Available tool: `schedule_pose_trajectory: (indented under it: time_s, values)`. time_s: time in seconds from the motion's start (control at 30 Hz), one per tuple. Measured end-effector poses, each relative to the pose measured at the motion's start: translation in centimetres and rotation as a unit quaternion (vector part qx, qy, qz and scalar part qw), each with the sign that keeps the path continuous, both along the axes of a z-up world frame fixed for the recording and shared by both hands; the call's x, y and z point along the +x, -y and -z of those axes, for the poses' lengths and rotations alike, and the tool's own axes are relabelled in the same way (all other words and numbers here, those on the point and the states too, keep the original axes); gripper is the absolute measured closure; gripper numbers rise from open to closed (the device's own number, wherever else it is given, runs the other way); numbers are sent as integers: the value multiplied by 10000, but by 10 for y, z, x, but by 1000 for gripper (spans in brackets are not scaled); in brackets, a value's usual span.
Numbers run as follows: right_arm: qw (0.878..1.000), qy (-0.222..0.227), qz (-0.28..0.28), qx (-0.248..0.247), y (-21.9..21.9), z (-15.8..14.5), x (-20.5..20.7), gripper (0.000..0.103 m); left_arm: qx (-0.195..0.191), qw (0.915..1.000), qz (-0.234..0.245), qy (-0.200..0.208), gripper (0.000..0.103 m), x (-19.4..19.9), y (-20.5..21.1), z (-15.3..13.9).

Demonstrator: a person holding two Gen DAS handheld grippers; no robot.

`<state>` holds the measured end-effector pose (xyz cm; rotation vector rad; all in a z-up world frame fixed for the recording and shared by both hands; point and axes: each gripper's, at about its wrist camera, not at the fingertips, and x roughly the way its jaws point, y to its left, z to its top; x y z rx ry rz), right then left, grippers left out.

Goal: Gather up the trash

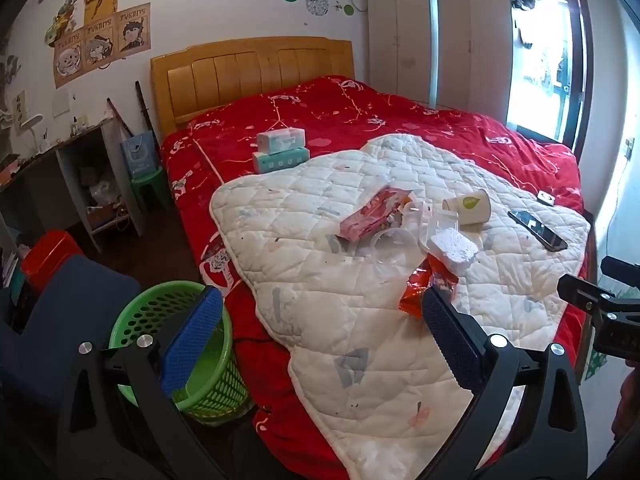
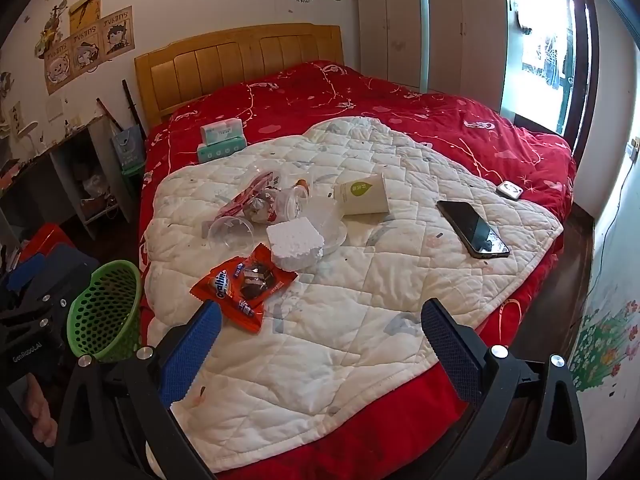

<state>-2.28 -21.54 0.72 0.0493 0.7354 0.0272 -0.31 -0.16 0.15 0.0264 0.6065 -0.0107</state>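
Trash lies on a white quilted pad [image 2: 360, 312] on the red bed. An orange snack wrapper [image 2: 246, 280] is nearest, then a white foam block [image 2: 294, 246], clear plastic cups [image 2: 232, 234], a pink wrapper [image 1: 372, 216] and a tipped paper cup [image 2: 362, 196]. A green mesh basket [image 1: 180, 344] stands on the floor at the bed's left side. My left gripper [image 1: 320, 320] hangs open above the bed's near edge, between basket and wrapper. My right gripper [image 2: 320, 320] is open too, short of the orange wrapper. Neither holds anything.
A black phone [image 2: 472, 228] and a small white device [image 2: 509, 190] lie on the bed's right part. Two tissue packs [image 1: 281, 150] sit near the wooden headboard [image 1: 256, 68]. A desk, a red box [image 1: 50, 252] and a dark chair [image 1: 68, 312] crowd the left floor.
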Motion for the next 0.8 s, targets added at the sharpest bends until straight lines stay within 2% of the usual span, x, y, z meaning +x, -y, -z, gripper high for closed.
schedule_pose_trajectory:
  time_s: [0.8]
  values:
    - [10000,17,-18,-13,-2,2,0,7,-63,9995,-316,-23,5,2,-8,5]
